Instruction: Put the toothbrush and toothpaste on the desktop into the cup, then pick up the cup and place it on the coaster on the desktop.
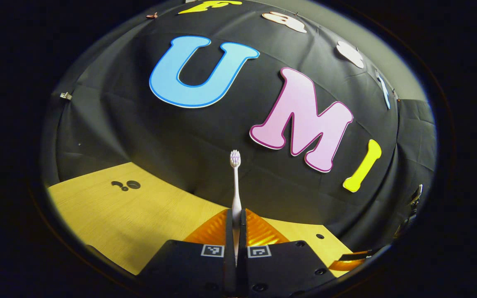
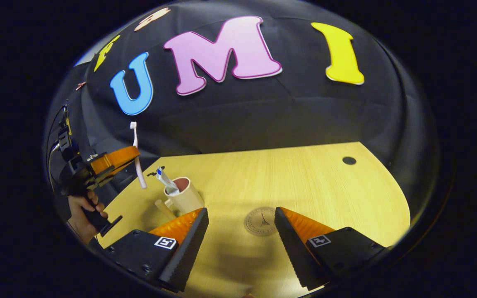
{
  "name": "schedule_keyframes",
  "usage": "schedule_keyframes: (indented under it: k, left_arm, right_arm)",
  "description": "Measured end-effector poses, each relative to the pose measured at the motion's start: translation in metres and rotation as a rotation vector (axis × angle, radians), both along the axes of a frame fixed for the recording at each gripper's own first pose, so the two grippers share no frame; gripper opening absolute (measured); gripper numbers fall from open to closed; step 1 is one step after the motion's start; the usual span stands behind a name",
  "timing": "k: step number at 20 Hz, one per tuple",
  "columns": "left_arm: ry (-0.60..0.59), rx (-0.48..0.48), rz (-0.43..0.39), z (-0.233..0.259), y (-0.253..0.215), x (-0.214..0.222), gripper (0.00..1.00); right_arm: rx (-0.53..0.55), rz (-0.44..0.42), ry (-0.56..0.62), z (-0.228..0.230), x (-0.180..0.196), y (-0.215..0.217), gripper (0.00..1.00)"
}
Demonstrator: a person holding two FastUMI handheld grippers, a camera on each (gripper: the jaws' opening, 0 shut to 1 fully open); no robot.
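Note:
A white toothbrush stands upright between the fingers of my left gripper, which is shut on its handle, bristles up. In the right gripper view that same left gripper, held by a hand, carries the toothbrush in the air just left of and above the beige cup. The toothpaste tube sticks out of the cup. My right gripper is open above the desk, with the round brown coaster showing between its fingers.
The light wooden desktop stretches to the right, with a small dark hole near its far edge. In the left gripper view, small dark holes mark the desk at the left. The black cloth wall closes in behind.

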State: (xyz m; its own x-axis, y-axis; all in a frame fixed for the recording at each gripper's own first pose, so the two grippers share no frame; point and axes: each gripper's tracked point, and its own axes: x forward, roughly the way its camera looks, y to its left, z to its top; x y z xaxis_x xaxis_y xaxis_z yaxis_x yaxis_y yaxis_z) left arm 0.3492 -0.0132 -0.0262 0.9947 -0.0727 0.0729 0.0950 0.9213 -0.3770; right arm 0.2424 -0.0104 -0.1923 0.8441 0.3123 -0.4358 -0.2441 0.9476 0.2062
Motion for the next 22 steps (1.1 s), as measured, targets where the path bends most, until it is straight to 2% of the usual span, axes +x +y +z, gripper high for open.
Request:
schedule_keyframes:
  k: [5, 9, 16, 18, 19, 20, 22]
  left_arm:
    - [-0.01, 0.057, -0.006, -0.022, 0.001, 0.032, 0.06]
    - [-0.021, 0.09, -0.017, -0.037, -0.007, 0.044, 0.06]
    - [-0.015, 0.137, -0.022, -0.065, -0.015, 0.047, 0.1]
    - [0.002, 0.138, -0.031, -0.071, -0.02, 0.038, 0.18]
    - [0.005, 0.132, -0.043, -0.076, -0.025, 0.04, 0.31]
    - [0.011, 0.132, -0.052, -0.077, -0.028, 0.035, 0.36]
    - [0.028, 0.149, -0.042, -0.08, -0.027, 0.033, 0.67]
  right_arm:
    - [-0.009, -0.055, 0.096, -0.028, -0.029, -0.034, 0.98]
    - [-0.001, -0.098, 0.101, -0.028, -0.025, -0.05, 0.98]
    - [-0.004, -0.105, 0.104, -0.033, -0.018, -0.053, 0.98]
    - [-0.005, -0.095, 0.118, -0.038, -0.022, -0.05, 0.98]
    - [-0.005, -0.091, 0.126, -0.04, -0.024, -0.049, 0.99]
    - [-0.002, -0.089, 0.129, -0.041, -0.024, -0.049, 0.98]
    - [0.002, -0.087, 0.129, -0.043, -0.025, -0.048, 0.98]
